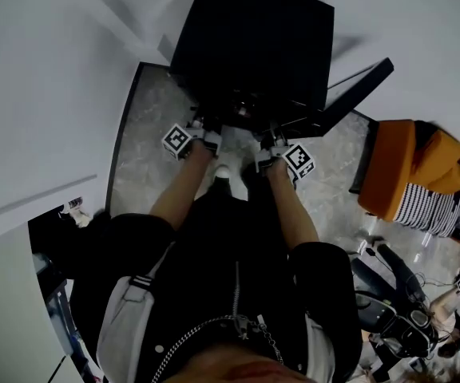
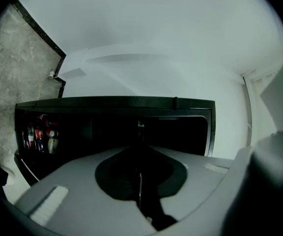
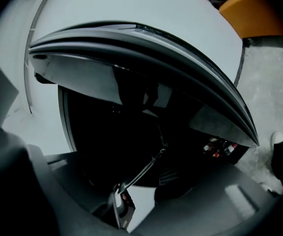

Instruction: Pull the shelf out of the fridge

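Nothing legible: no word, brand or number can be made out. Two white cubes (image 1: 178, 140) (image 1: 299, 159) just before the tall black fridge (image 1: 254, 38) bear only black-and-white square patterns. Red-labelled bottles (image 2: 39, 134) in the fridge's door are too small and dim to read.

Fridge (image 1: 254, 38): black casing, matt, smooth.
Fridge door (image 3: 97, 80): dark panel, glossy, mirror-like.
Shelf (image 3: 144, 168): thin rod edge with a metallic glint.
Floor (image 1: 146, 158): grey veined stone, polished.
Wall (image 1: 38, 94): white, smooth, matt.
Orange cushion (image 1: 398, 166): plain cloth.
Bottles (image 2: 41, 136): glossy, labelled.
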